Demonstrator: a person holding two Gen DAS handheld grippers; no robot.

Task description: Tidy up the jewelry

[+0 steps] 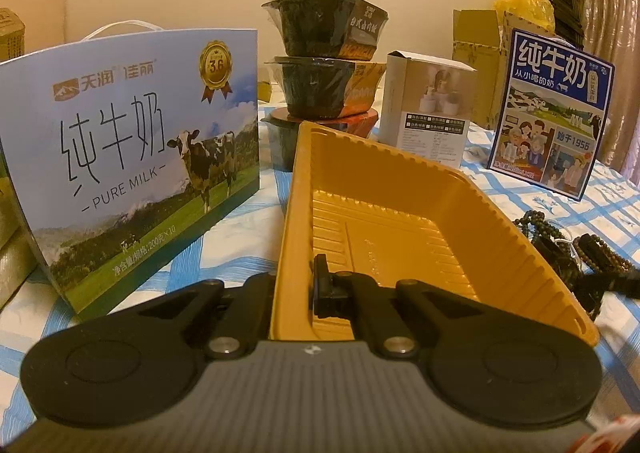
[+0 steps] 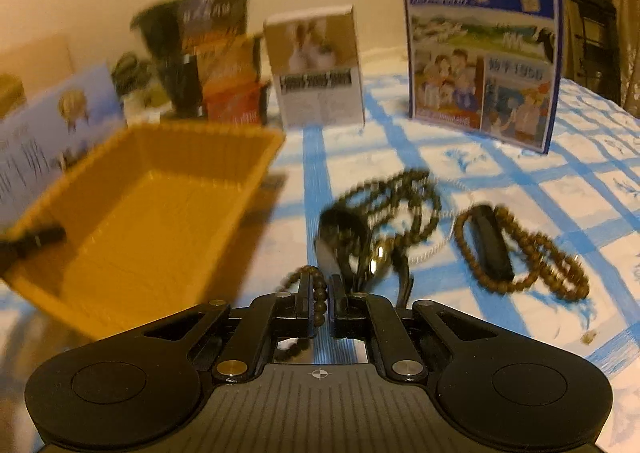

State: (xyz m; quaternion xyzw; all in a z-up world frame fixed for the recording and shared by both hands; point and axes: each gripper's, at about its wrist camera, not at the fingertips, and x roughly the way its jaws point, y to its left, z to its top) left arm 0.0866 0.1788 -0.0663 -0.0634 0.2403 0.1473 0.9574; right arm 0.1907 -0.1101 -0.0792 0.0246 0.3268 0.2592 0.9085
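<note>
Tray ahead of left gripper: mustard yellow, ribbed. Cloth: white with blue check. Beads between right gripper fingers: dark brown. Grippers black.

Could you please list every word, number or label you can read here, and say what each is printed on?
"天润 佳丽", "纯牛奶", "PURE MILK", "3.6": light-blue milk carton.
"纯牛奶", "1956": dark-blue milk box.
Bowl labels and white box print: too small to read.
Yellow tray: embossed marks, illegible.

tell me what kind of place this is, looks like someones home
Probably a home, likely a bedroom: the blue checked sheet looks like bedding, with milk cartons, stacked food bowls and cardboard boxes against a plain wall.
</note>
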